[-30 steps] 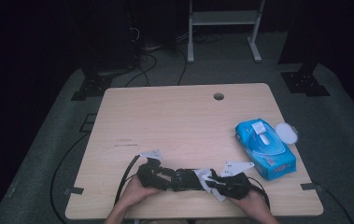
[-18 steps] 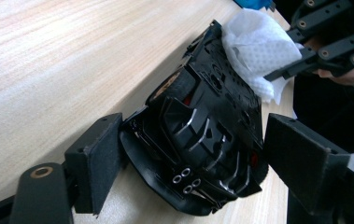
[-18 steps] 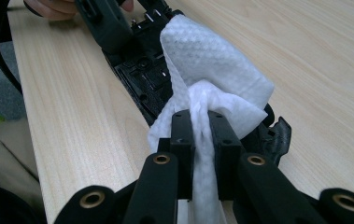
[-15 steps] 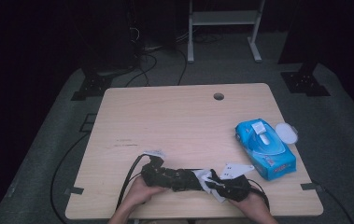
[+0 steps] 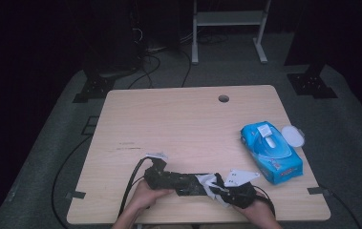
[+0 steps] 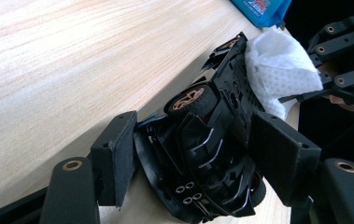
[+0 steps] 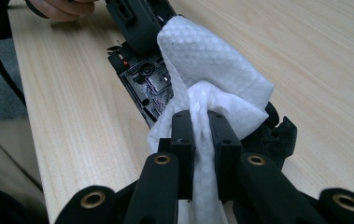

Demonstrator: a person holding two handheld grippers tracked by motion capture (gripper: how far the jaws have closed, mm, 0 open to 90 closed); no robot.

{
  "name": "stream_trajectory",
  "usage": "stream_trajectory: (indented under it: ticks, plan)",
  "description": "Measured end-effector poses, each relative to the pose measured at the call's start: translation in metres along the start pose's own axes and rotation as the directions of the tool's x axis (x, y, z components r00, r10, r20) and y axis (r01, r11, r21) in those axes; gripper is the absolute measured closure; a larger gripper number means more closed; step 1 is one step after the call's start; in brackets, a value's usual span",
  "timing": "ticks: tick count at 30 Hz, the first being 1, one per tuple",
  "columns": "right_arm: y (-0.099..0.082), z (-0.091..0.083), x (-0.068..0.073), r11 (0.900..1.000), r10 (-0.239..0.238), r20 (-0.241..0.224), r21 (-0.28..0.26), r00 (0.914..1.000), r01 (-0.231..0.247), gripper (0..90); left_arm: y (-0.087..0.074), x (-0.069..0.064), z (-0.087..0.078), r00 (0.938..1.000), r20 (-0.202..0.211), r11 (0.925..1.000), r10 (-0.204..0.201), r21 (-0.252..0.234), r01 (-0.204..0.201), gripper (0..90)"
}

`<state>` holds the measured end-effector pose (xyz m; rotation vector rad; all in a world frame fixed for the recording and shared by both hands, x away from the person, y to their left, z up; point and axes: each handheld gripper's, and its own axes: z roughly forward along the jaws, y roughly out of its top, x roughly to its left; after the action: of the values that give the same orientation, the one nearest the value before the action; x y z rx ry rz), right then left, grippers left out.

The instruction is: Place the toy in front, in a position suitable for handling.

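- High view: a person sits at a wooden table [image 5: 188, 124] with a two-jaw gripper in each hand, near the table's front edge. The left gripper [image 5: 166, 177] and right gripper [image 5: 221, 188] face each other along a black toy car [image 5: 188, 183], which lies between them. A white wipe [image 5: 208, 182] shows where they meet. A blue pack of wipes [image 5: 271, 151] sits well apart at the right, its lid open.
- Left gripper view: the car is tipped on its side, its underside and a gold-hubbed wheel [image 6: 189, 98] exposed. The jaws have just been closing around the car's rear end; the left pad touches it, probably to steady it for cleaning, though a firm clamp is not certain.
- Right gripper view: the jaws are clenched on a bunched fold of the wipe [image 7: 212, 88], which drapes against the car's underside [image 7: 144, 79], seemingly for wiping it.
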<state>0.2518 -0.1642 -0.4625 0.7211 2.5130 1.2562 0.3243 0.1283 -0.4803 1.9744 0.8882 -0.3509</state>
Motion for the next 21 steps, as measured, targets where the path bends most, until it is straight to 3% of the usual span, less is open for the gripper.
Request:
stream_trajectory:
  ticks: [5, 8, 16, 21]
  plan:
    - [0.000, -0.002, -0.006, 1.0000, 0.004, 0.026, -0.002, 0.9996, -0.004, 81.9, 0.000, -0.003, -0.002, 0.9986, 0.013, 0.9985, 0.052, -0.018, -0.052, 39.2]
    - [0.000, -0.004, -0.011, 0.9993, 0.035, 0.035, -0.012, 0.9988, -0.035, 81.9, -0.001, -0.007, 0.001, 0.9967, 0.031, 0.9971, 0.074, -0.017, -0.074, 42.9]
    - [-0.003, -0.001, -0.006, 0.9998, 0.011, 0.041, -0.015, 0.9991, -0.011, 83.4, -0.004, -0.005, 0.006, 0.9983, 0.045, 0.9993, 0.037, -0.011, -0.037, 41.2]
    - [-0.006, -0.002, -0.006, 0.9990, 0.036, 0.032, -0.028, 0.9988, -0.035, 84.2, -0.004, -0.010, 0.014, 0.9972, 0.063, 0.9992, 0.040, -0.009, -0.039, 38.2]
